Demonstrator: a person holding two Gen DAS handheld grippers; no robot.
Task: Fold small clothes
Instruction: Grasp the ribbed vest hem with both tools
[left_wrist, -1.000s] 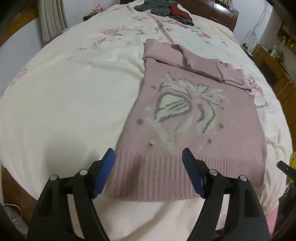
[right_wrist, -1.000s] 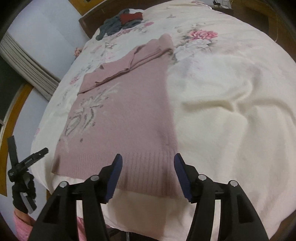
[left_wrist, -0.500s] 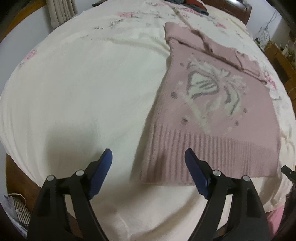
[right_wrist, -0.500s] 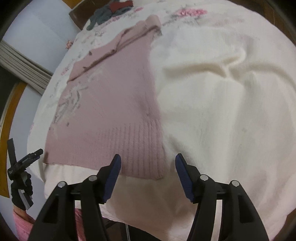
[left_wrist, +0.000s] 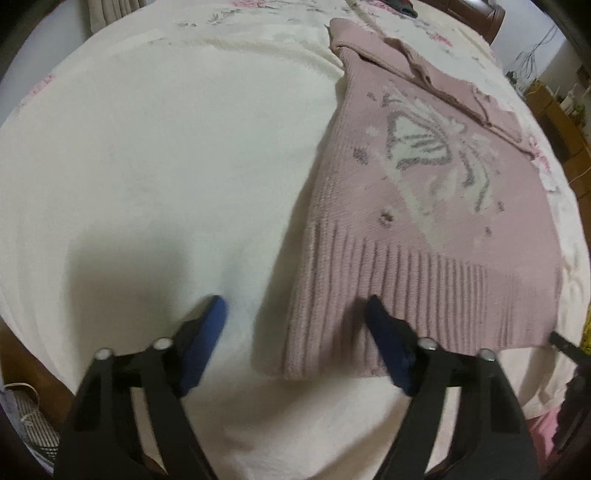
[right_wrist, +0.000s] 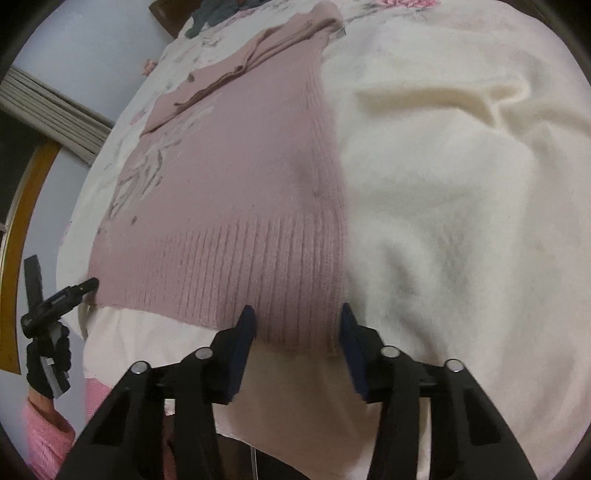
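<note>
A pink knitted sweater (left_wrist: 436, 206) lies flat on a cream bedspread (left_wrist: 166, 155), its ribbed hem toward the cameras and its sleeves folded across the chest at the far end. The white and grey bow-like motif on its front shows clearly in the left wrist view; in the right wrist view it is seen at a slant and is hard to read. The left gripper (left_wrist: 295, 325) hangs low over the hem's left corner with its blue-padded fingers spread wide: one pad stands over bare bedspread, the other over the ribbing, and the blur there leaves it unclear whether either touches the cloth. The right gripper (right_wrist: 297, 330) is likewise spread apart, straddling the hem's right corner, which sits between the two pads; contact cannot be judged there either. At the left edge of the right wrist view the other gripper's black tip reaches the hem's far corner, held by a hand in a dark glove (right_wrist: 48, 360) with a pink sleeve (right_wrist: 46, 439) that the frame cuts off. A heap of dark clothes (right_wrist: 218, 9) at the head of the bed is mostly cropped away. The sweater's underside and the folded sleeves' ends are hidden.
</note>
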